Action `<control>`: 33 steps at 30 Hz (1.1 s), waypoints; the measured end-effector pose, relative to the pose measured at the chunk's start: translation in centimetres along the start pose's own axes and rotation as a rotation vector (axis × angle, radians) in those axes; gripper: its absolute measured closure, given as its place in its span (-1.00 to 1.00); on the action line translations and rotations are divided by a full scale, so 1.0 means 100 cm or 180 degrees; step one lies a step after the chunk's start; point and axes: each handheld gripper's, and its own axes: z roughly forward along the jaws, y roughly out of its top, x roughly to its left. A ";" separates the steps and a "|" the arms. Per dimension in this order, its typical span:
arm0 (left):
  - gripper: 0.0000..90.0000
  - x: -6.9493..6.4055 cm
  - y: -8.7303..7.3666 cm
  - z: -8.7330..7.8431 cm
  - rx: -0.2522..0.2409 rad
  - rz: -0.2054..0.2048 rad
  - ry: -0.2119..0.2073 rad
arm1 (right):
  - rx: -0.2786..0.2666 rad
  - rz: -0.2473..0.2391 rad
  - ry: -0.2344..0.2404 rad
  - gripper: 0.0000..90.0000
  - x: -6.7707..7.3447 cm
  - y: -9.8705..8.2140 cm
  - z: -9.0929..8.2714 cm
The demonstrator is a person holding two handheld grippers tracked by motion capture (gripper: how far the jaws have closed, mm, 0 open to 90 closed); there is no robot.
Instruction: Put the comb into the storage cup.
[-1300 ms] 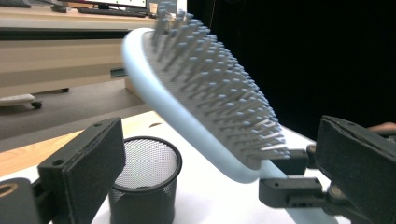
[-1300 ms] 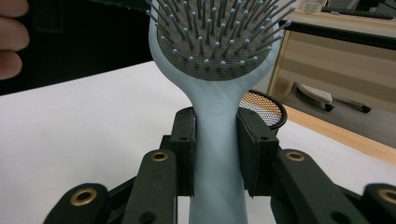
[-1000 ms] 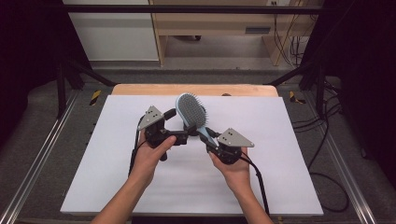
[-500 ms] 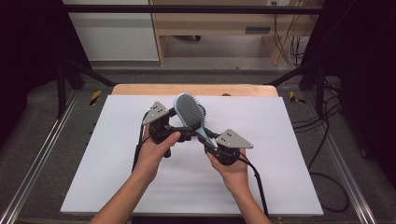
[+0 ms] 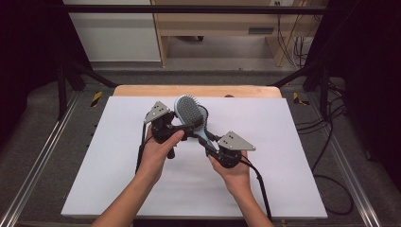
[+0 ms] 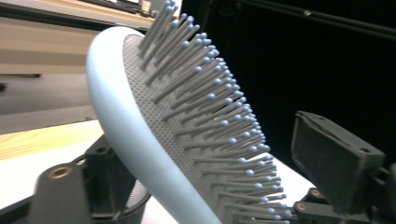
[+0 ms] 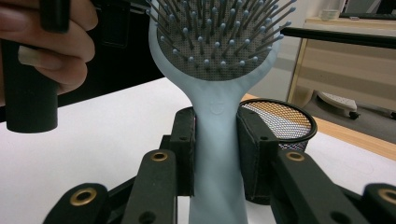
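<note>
My right gripper (image 7: 217, 154) clamps brush (image 5: 189, 113) handle, head raised over mesh cup (image 7: 280, 119); left gripper (image 5: 182, 128) jaws spread astride head, steadying.

hairbrush (image 5: 190, 116) — pale blue, grey bristles | tilted up — above table

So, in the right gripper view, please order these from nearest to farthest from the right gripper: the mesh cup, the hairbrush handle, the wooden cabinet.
1. hairbrush handle: clamped between the jaws of the right gripper, in the middle.
2. mesh cup: just behind the right-hand jaw, standing on the white table.
3. wooden cabinet: far back on the right, beyond the table.
</note>
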 end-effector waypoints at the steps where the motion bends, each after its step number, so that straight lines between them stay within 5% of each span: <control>1: -0.51 -0.001 0.000 0.000 -0.0003 -0.0012 0.0015 | -0.0002 0.0004 0.0002 0.55 0.000 0.000 0.000; 12: -0.19 -0.001 -0.001 0.000 -0.0081 -0.0246 0.0049 | 0.0065 -0.0006 -0.0014 0.55 -0.001 -0.001 0.001; 33: 0.11 -0.011 -0.001 0.000 -0.0102 -0.0358 0.0049 | 0.0179 0.0003 -0.0027 0.55 0.000 -0.004 0.004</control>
